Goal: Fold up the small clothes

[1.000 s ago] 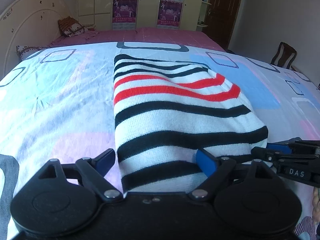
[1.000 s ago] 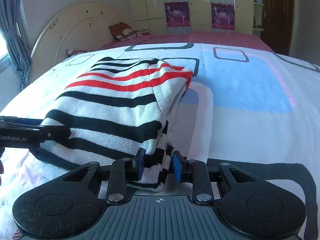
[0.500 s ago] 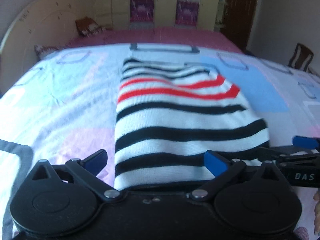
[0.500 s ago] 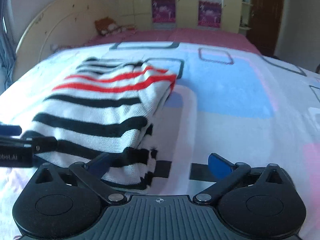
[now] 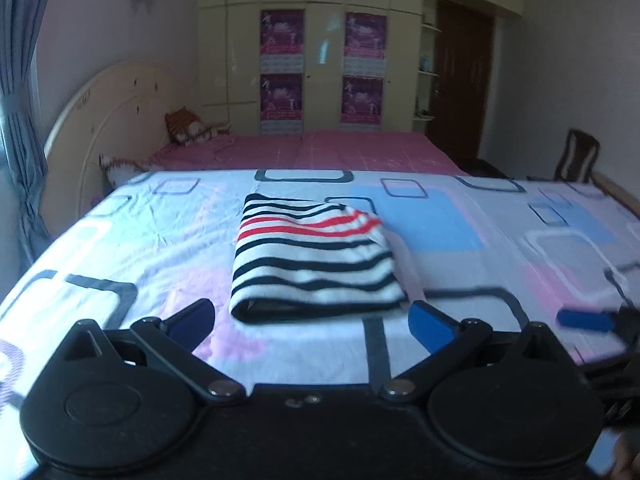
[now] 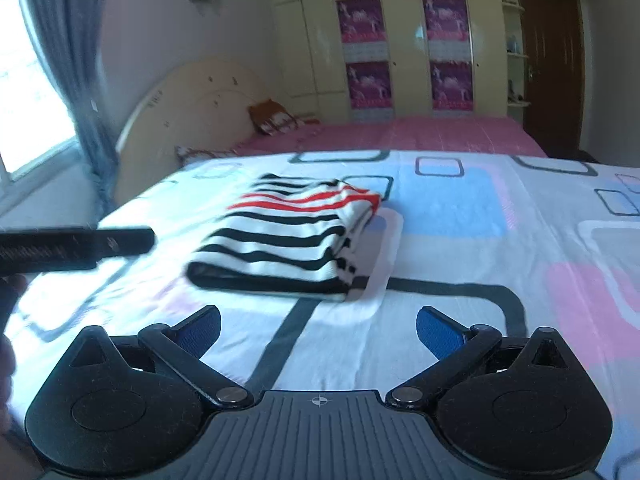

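A wide bed (image 5: pixel 132 248) fills the middle band of both views, spread with a smooth cotton sheet printed in pale blue, pink and white blocks with dark rounded-rectangle outlines, faintly creased toward the left of the frame. Behind it, across the upper half, stands a glossy cream wardrobe (image 5: pixel 320 52) with flat panelled doors carrying four purple posters, and a curved cream headboard (image 6: pixel 192 100) rises at the upper left beside a pleated grey-blue curtain (image 6: pixel 68 60). A pink bedspread (image 5: pixel 320 150) covers the far strip of the bed. At the centre of the frame lies the folded knit sweater (image 5: pixel 316 264), a soft ribbed rectangle of white with black stripes and two red ones near its far end, its rounded fold edge facing the cameras and resting flat on the sheet. The left gripper (image 5: pixel 312 322) sits low in the bottom of its view, black hinged arms splayed, blue-padded jaws spread wide and holding nothing, just short of the sweater's near edge. The right gripper (image 6: pixel 318 326) is posed alike, level, jaws wide apart and empty, clear of the sweater.
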Available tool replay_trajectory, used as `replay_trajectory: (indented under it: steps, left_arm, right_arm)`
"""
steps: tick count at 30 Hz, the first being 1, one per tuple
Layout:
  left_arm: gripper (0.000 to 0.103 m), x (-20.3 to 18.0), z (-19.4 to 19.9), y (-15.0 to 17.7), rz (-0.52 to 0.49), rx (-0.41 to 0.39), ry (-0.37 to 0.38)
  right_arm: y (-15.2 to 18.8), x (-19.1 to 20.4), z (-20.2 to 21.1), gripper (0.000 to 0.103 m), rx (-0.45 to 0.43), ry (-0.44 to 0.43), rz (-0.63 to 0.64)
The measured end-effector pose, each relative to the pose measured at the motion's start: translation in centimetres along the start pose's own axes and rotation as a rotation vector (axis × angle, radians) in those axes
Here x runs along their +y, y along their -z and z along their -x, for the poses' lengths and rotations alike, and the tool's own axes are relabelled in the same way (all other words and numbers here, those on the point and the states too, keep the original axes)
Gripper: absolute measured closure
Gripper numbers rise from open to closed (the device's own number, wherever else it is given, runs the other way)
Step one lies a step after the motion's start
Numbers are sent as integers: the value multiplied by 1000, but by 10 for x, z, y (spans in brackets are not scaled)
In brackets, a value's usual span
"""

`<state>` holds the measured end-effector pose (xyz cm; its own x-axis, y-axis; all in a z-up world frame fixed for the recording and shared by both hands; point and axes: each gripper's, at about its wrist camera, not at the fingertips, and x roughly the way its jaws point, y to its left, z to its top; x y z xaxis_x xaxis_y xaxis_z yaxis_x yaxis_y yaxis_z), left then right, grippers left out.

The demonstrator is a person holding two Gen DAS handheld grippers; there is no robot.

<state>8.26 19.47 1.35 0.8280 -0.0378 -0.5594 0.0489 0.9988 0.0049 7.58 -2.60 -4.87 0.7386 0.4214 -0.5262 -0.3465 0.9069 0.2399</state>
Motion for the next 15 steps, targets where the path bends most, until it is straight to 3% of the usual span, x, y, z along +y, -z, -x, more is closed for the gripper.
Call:
replay_trajectory:
  steps: [4, 8, 15]
  left_arm:
    - [0, -12, 51, 15, -7, -19, -94]
    - [0, -9, 86, 24, 38, -24, -86]
    - [0, -12, 113, 33, 46, -26, -109]
  right_arm:
    - [7, 10, 59, 0, -58, 30, -19]
    - [12, 20, 100, 0, -110, 53, -32]
    - [16, 37, 135, 0, -153, 86, -12]
